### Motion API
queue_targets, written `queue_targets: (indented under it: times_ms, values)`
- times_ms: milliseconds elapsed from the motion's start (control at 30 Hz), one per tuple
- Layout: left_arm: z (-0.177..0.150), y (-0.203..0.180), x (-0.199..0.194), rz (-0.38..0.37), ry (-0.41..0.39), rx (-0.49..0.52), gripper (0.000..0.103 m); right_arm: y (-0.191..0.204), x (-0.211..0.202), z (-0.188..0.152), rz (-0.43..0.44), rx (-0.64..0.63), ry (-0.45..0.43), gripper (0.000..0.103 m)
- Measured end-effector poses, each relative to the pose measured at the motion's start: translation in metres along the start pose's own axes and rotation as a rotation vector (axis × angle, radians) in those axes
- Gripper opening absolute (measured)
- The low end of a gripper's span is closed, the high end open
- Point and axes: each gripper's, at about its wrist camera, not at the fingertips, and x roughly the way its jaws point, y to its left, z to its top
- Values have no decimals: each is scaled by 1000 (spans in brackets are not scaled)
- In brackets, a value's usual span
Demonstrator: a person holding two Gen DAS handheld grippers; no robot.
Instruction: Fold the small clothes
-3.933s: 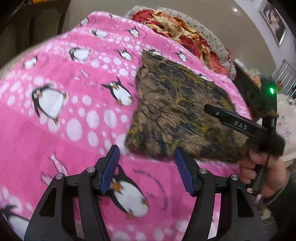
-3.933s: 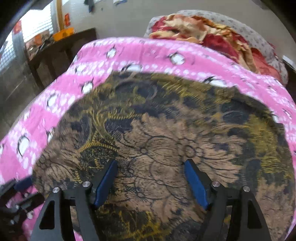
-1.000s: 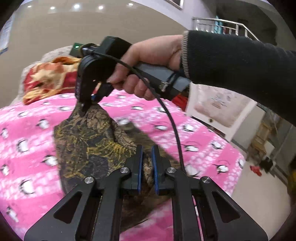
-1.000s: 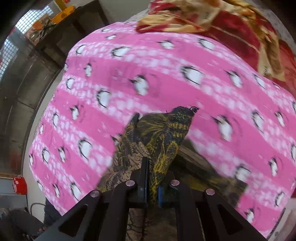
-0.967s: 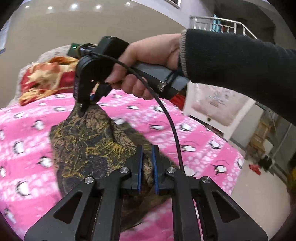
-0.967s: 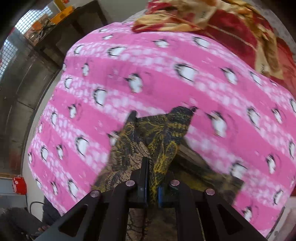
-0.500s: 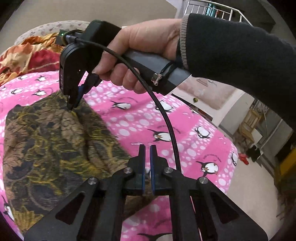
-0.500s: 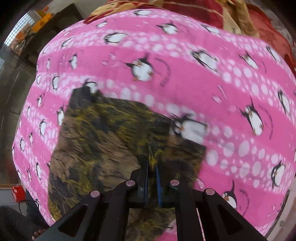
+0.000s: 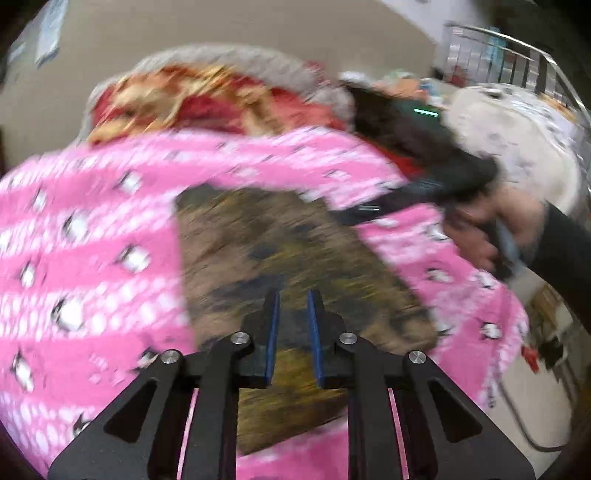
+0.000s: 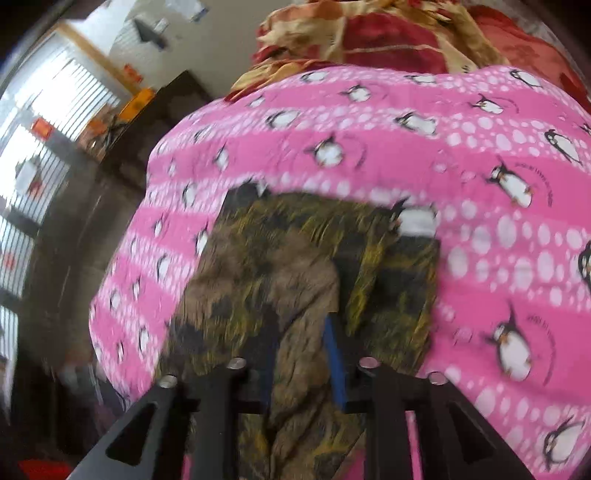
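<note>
Lying flat on the pink penguin-print fleece blanket (image 9: pixel 92 266), the small brown, black and yellow patterned cloth (image 9: pixel 280 251) filled the middle of the left wrist view, folded into a rough rectangle running from about 11 o'clock down to 5 o'clock. The left gripper (image 9: pixel 292 306) hung over the cloth's near half with its blue-padded jaws parted by a narrow gap; they had just been opening, and nothing was pinched between them, the cloth showing only beneath. At 2 o'clock in that view the right gripper (image 9: pixel 354 218) reached in over the cloth's far right edge, carried by a hand (image 9: pixel 491 229) with a dark sleeve (image 9: pixel 565 258) behind it; blur hid how its jaws stood from that side.

From the right wrist view the right gripper (image 10: pixel 301 332) had its jaws spread apart, having just been opening. A raised ridge of the cloth (image 10: pixel 295 280) ran up between the blue pads, and whether a pad touched it could not be told through the blur. The cloth lay on the blanket (image 10: pixel 498 229) from the centre toward 6 o'clock. A rumpled red and gold bedcover (image 10: pixel 388 33) was heaped at 12 o'clock beyond the blanket, and dark furniture (image 10: pixel 155 110) stood at 10 o'clock. Both views were smeared by motion.
</note>
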Motion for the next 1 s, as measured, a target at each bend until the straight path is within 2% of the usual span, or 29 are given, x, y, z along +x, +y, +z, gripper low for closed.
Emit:
queue_targets:
  times_ms: [67, 167, 300, 433, 500, 533, 567, 600, 633, 667, 700, 800, 1000]
  values:
    - [-6, 12, 9, -6, 43, -37, 13, 2, 6, -15, -19, -22, -37, 65]
    - [-19, 13, 22, -14, 99, -40, 13, -15, 19, -26, 28, 39, -72, 65]
    - [-29, 6, 35, -4, 134, -14, 15, -29, 43, -32, 77, 86, -113, 66]
    - [-30, 6, 37, -8, 137, -26, 16, -37, 48, -29, 245, 125, -184, 66]
    - [-30, 6, 38, -8, 137, -25, 16, -36, 45, -27, 297, 116, -215, 53]
    - [-29, 6, 38, -6, 137, -24, 16, -34, 44, -26, 297, 103, -227, 51]
    - [-29, 6, 37, -4, 137, -23, 16, -32, 48, -25, 267, 95, -209, 47]
    - [-29, 5, 36, -3, 137, -22, 16, -31, 53, -24, 217, 90, -179, 31]
    - [-27, 6, 36, -1, 137, -20, 16, -32, 56, -24, 177, 88, -163, 26]
    - [-26, 5, 36, 0, 137, -20, 16, -33, 54, -24, 173, 93, -174, 18]
    - [-24, 6, 37, -3, 136, -26, 16, -31, 48, -23, 148, 84, -200, 6]
    - [-21, 4, 32, -16, 129, -32, 16, -21, 34, -17, 80, 28, -209, 5]
    - [-12, -2, 23, -42, 94, -22, 16, -24, 9, -7, -43, 2, -101, 5]
